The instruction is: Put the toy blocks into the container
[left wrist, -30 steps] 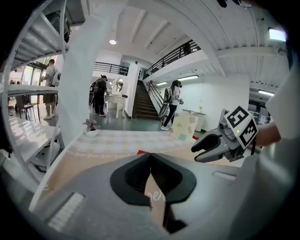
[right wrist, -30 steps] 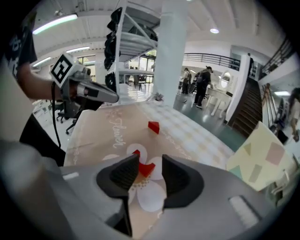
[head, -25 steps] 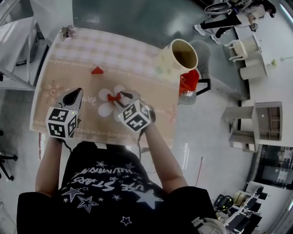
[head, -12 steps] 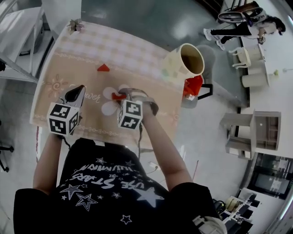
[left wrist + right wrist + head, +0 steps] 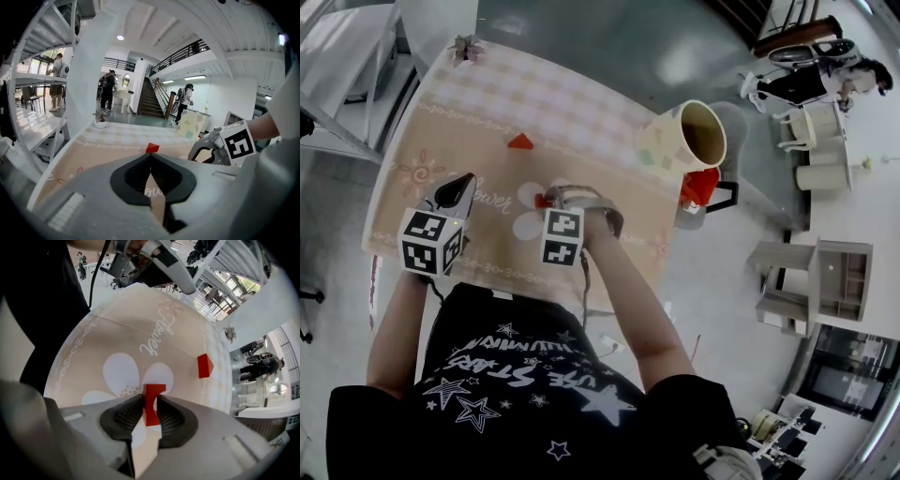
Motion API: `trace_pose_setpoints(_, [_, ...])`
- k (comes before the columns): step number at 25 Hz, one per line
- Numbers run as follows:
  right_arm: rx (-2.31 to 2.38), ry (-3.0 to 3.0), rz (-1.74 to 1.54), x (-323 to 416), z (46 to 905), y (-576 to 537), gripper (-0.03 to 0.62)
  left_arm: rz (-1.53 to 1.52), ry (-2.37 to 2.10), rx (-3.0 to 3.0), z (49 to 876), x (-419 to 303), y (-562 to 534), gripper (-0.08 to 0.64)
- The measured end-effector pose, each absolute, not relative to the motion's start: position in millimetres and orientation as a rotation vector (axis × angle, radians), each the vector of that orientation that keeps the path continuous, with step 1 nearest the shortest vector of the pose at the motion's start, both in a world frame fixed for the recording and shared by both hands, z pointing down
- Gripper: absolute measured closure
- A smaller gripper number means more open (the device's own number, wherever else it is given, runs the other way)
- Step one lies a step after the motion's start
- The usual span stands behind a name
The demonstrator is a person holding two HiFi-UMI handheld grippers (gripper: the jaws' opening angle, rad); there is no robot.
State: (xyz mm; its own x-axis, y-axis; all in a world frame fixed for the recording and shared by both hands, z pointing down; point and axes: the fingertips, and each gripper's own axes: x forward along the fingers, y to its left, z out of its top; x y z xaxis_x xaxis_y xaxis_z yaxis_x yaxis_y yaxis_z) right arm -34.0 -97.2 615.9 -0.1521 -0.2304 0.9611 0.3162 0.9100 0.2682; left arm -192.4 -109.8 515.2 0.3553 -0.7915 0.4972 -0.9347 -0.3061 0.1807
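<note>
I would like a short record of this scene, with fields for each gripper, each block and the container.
right gripper: points down at the table; its jaws have just been closing and now press on both sides of the red arch block
left gripper: jaws together, nothing between them, over the table's near left part
red pointed block: lies alone farther out on the table, untouched
container: pale cup at the table's far right corner, open at the top
</note>
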Motion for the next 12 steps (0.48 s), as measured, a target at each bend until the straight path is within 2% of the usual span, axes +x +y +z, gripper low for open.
trace_pose_setpoints(12, [0.05,-1.749,-0.398,-34.4,600.8,-103.6,0.514,0.437,-1.505,2.191,513.0,-193.2,-112.8,0.549])
